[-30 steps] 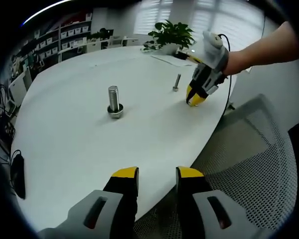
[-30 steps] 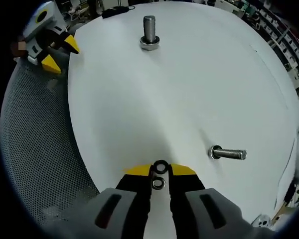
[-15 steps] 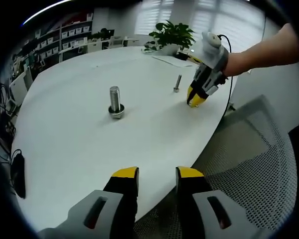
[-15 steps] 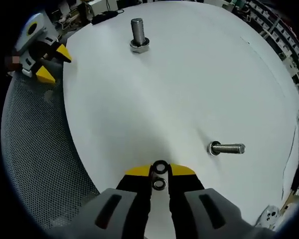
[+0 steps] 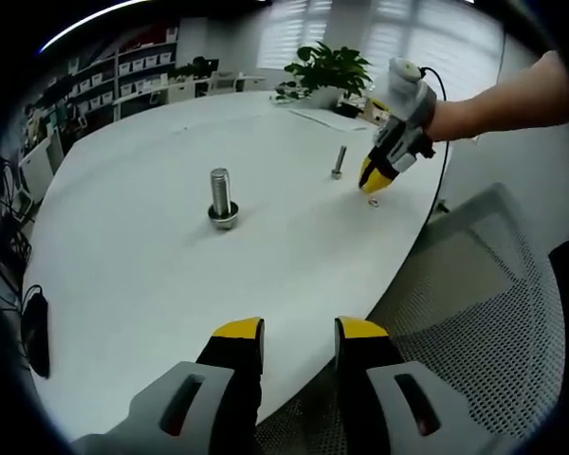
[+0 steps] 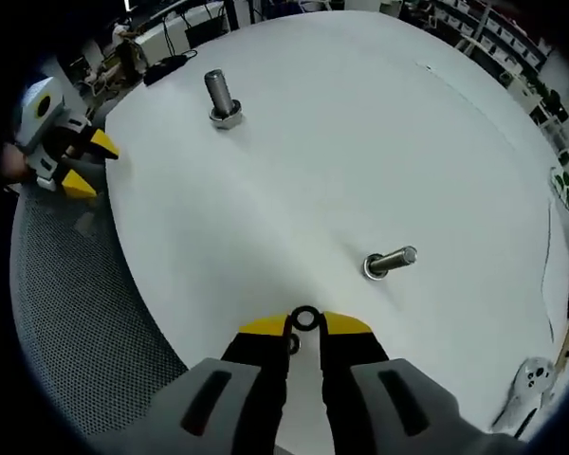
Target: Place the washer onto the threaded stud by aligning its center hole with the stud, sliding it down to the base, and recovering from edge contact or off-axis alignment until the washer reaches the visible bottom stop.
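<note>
Jaws first: the right gripper has its yellow-tipped jaws pinched onto a small dark washer, the ring standing up between the tips, and a second washer shows just below it, in the gap lower down between the jaws — whether that one lies on the desk or hangs there, I cannot tell. In the left gripper view that same right gripper shows at the far side of the desk, held in a hand with a bare forearm reaching in from the right, its yellow tips lifted just off the surface and a washer on the desk lying right beneath them. Just beside it stands the slim threaded stud, upright, head down on the white desk; in the right gripper view this stud sits a little ahead and to the right of the jaws, apart from the gripped washer. Further off stands the big bolt, upright with a nut or washer round its base, seen also in the right gripper view at the far end. The left gripper hangs at the near edge of the desk with its jaws a narrow gap apart and bare; the right gripper view catches it over the grey mesh chair. A potted plant sits at the back of the desk, shelving beyond.
</note>
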The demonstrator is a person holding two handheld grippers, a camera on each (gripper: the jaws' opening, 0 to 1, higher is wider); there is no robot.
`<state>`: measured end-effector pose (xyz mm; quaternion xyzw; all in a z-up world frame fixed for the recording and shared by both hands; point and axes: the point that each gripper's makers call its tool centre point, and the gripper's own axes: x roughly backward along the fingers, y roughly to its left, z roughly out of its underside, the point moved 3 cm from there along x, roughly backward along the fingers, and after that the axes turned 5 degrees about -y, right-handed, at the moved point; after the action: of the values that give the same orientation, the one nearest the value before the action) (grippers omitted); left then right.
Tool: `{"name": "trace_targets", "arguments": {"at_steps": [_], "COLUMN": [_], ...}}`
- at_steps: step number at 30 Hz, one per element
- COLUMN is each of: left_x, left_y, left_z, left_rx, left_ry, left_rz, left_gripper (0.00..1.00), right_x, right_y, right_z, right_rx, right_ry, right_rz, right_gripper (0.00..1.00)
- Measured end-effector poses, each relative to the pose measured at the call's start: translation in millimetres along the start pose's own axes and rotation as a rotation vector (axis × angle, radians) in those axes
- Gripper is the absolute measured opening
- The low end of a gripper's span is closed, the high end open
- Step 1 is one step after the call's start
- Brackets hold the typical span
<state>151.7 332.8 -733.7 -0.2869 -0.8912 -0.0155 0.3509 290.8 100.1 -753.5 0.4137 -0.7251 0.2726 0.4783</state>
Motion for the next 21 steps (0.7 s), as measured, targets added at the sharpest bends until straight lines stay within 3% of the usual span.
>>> {"name": "trace_targets", "arguments": {"at_steps": [21], "left_x": [0.3], "left_y": [0.1], "left_z": [-0.1], "left_rx": [-0.002], "left_ry": [-0.002], "left_rz": [-0.004], "left_gripper": [0.28], "right_x": [30.4], "right_y": [-37.0], "right_z": [-28.4], "right_rx": [-0.003], "right_ry": [-0.087], "right_rz": [0.089], "right_gripper": [0.14]}}
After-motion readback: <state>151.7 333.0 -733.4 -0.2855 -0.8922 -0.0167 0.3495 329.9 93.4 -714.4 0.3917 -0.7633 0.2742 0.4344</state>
